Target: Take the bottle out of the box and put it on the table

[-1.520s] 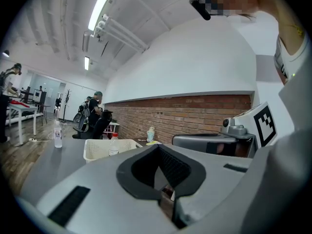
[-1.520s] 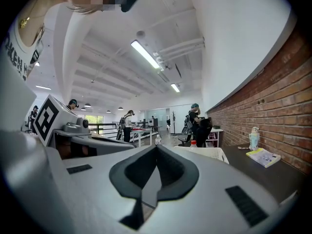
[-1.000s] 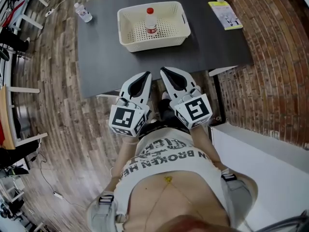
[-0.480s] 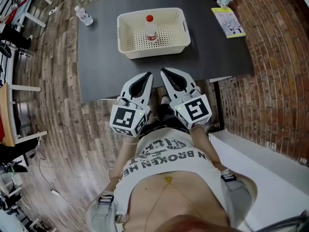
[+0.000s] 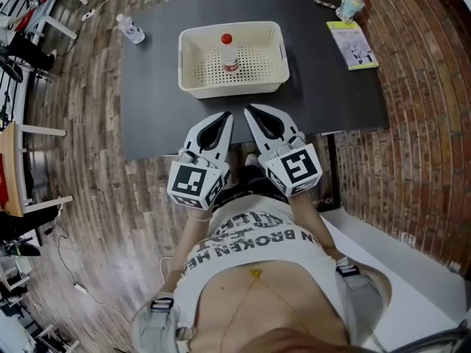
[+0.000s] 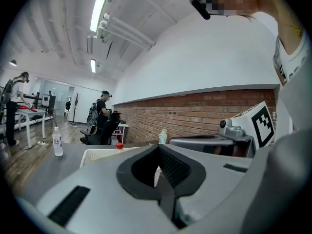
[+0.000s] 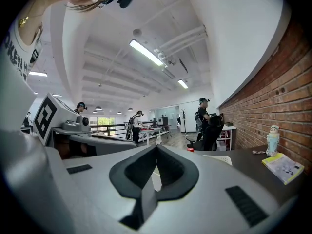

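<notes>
A clear bottle with a red cap [image 5: 229, 52] stands upright in a cream perforated basket [image 5: 233, 90] on the dark table [image 5: 324, 79]. Both grippers are held side by side in front of the person's body, at the table's near edge and short of the basket. My left gripper [image 5: 226, 115] is shut and empty, and so is my right gripper [image 5: 249, 109]. In the left gripper view the red cap [image 6: 119, 146] shows above the basket rim [image 6: 97, 155], past the shut fingertips [image 6: 157, 147]. The right gripper view shows the cap [image 7: 190, 150] beyond the tips [image 7: 156, 147].
A second clear bottle [image 5: 131, 29] stands at the table's far left corner. A yellow-green booklet [image 5: 355, 44] and a small cup figure [image 5: 354, 2] lie at the far right. A brick wall runs along the right. Other people and desks show far off in the gripper views.
The table and basket have drawn closer to me, sliding down the head view. Both grippers, still shut, now reach the table's near edge.
</notes>
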